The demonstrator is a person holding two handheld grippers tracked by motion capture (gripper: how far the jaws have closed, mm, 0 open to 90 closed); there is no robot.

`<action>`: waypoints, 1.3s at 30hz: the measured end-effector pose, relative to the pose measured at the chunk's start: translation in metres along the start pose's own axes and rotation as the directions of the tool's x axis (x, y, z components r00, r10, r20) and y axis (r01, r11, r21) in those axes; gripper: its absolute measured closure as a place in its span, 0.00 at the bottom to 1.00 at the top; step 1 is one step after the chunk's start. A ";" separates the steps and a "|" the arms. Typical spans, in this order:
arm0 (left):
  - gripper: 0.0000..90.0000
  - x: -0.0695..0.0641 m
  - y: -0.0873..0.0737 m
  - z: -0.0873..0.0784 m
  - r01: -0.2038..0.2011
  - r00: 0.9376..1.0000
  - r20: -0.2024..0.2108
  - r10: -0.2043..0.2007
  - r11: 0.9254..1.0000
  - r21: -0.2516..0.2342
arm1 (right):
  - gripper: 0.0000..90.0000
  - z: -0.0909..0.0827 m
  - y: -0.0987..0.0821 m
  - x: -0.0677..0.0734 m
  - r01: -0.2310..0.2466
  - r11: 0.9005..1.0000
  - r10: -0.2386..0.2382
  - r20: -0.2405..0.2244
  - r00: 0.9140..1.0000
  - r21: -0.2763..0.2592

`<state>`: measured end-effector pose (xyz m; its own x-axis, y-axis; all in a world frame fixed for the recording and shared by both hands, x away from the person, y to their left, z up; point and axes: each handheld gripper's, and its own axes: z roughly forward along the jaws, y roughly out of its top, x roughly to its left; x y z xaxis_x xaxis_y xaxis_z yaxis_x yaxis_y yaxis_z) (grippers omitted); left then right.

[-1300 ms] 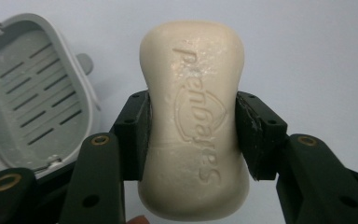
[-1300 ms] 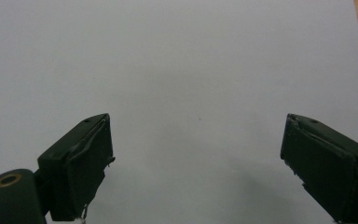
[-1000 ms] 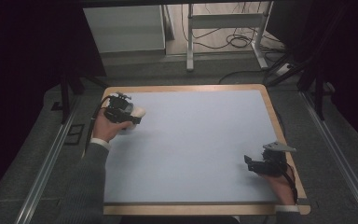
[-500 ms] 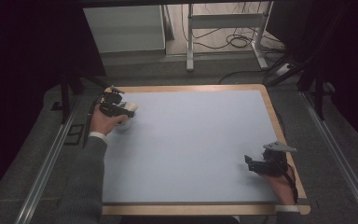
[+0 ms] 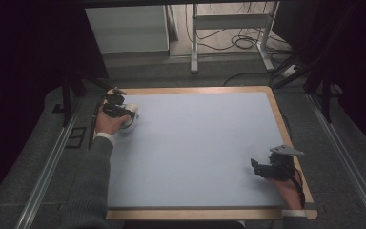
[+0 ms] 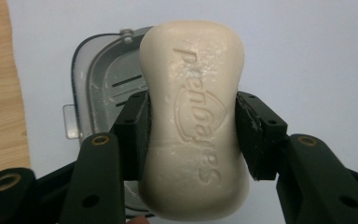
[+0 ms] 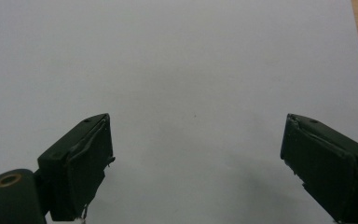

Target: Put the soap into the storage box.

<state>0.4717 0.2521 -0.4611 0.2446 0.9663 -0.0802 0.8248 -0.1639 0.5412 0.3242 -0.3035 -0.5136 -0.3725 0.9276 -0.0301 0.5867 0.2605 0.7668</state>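
Pale blue table (image 5: 195,148) with wood edging: left claw (image 5: 122,113) at its far left corner, right claw (image 5: 263,168) near the right edge; left gripper view: jaws clamp a soap (image 6: 193,116) above a clear dish (image 6: 100,88), partly hidden; right gripper view: jaws spread wide, holding nothing.

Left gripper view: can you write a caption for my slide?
The left claw squeezes a cream soap bar at its middle, above an open grey soap dish on the pale blue table.

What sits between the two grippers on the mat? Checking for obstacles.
Nothing: in the high view, the blue mat is bare between the left gripper, holding the soap, and the right gripper.
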 end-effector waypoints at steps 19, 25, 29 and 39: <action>0.38 -0.017 -0.004 -0.010 -0.045 0.999 0.021 0.046 0.997 -0.055 | 0.10 0.000 -0.001 0.000 0.001 1.000 -0.001 0.003 1.000 0.007; 0.34 -0.029 -0.013 -0.027 -0.084 0.994 0.060 0.091 0.991 -0.107 | 0.10 -0.002 -0.001 -0.001 -0.002 1.000 0.002 0.004 1.000 0.000; 0.33 -0.037 -0.026 -0.035 -0.102 0.987 0.109 0.117 0.985 -0.136 | 0.10 -0.002 -0.001 -0.001 -0.003 1.000 0.003 0.005 1.000 0.000; 0.32 -0.058 -0.080 -0.049 -0.175 0.952 0.216 0.218 0.964 -0.202 | 0.10 -0.004 -0.002 0.001 0.001 1.000 -0.001 0.010 1.000 -0.001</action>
<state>0.3663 0.2187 -0.4593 0.5230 0.8410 -0.1388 0.6490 -0.2873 0.7044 0.3202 -0.3042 -0.5127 -0.3655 0.9300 -0.0376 0.5855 0.2612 0.7675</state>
